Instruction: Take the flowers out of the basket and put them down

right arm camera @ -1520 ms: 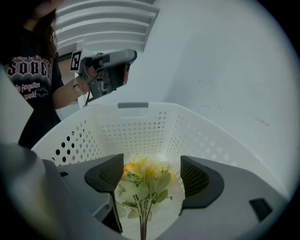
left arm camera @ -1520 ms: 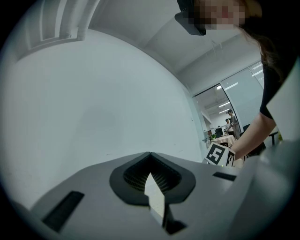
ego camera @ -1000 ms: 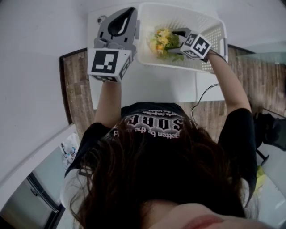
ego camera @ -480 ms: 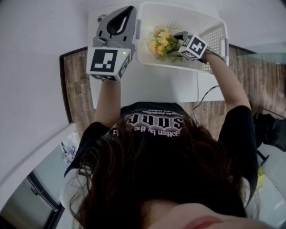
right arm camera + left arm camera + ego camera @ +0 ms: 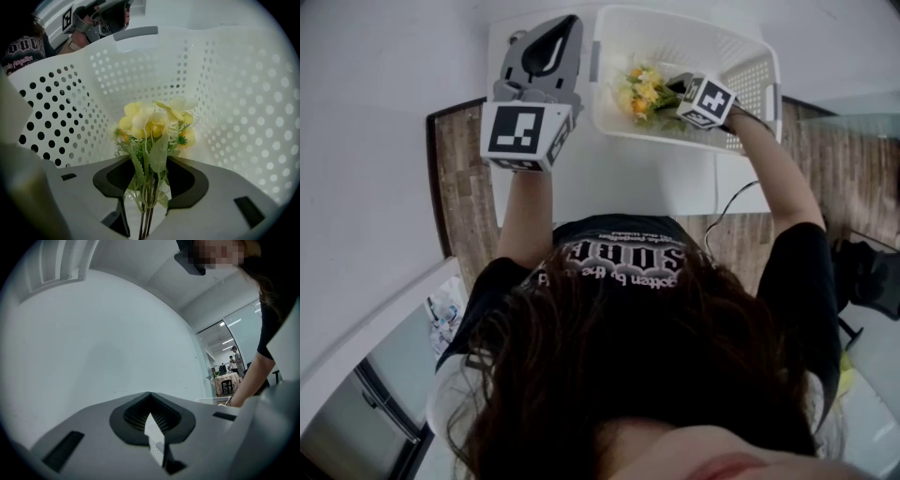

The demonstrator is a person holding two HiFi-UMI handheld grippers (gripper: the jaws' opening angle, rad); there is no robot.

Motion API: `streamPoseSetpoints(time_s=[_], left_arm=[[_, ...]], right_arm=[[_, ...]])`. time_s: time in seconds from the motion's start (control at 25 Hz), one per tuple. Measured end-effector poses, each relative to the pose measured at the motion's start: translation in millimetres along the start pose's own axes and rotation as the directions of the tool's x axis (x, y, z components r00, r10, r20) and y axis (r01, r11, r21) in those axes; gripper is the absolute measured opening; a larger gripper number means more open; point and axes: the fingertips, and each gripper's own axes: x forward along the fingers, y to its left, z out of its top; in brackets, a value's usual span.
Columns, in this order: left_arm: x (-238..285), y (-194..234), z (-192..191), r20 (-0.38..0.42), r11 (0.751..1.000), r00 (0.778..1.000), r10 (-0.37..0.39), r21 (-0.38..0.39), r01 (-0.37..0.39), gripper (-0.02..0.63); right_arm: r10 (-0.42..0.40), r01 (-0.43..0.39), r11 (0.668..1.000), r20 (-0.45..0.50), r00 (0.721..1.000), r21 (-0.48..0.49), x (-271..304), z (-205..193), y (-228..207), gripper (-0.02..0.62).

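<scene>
A small bunch of yellow flowers [image 5: 639,91] with green leaves sits inside the white perforated basket [image 5: 750,56] on the table. My right gripper [image 5: 671,86] reaches down into the basket from the right. In the right gripper view the stems of the flowers [image 5: 154,122] run between the jaws of the right gripper [image 5: 147,206], which have just been closing and now pinch them; the basket wall [image 5: 234,93] stands behind. My left gripper [image 5: 570,21] is held level outside the basket's left side, shut and empty [image 5: 150,397].
The basket rests on a white table [image 5: 656,178] with a wall behind it. A cable [image 5: 731,202] hangs off the table's near edge. Wooden floor [image 5: 464,187] lies on both sides. The left gripper view faces a bare wall.
My right gripper has sunk a little deeper into the basket and closed its jaws on the flower stems. The left gripper has stayed where it was.
</scene>
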Motion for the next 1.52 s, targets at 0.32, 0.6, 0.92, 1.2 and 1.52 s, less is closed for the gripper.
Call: streamPoseSetpoints(time_s=[0.32,0.6,0.92,1.2,1.52], left_arm=[[-7,5,1,0.003,1.0,1.0,0.007,-0.001,-0.007,0.0],[-13,7,1,0.004,1.0,1.0,0.016,-0.003,-0.016,0.0],[-22,9,6,0.012,1.0,1.0,0.01,0.003,-0.01,0.0],[-35,15,6,0.015,1.0,1.0,0.01,0.001,-0.01,0.0],[-42,15,11,0.027,1.0,1.0,-0.005,0.009,0.005,0.0]], right_arm=[[-0.008,0.008,0.999,-0.015,1.0,-0.04,-6,4,2,0.166],[-0.051,0.051,0.997,0.003,0.999,-0.056,-22,15,0,0.153],[-0.104,0.109,0.992,0.075,0.992,-0.07,-48,51,0,0.132],[-0.15,0.158,0.985,0.104,0.983,-0.071,-69,73,0,0.121],[-0.214,0.227,0.972,0.16,0.964,-0.064,-104,92,-3,0.121]])
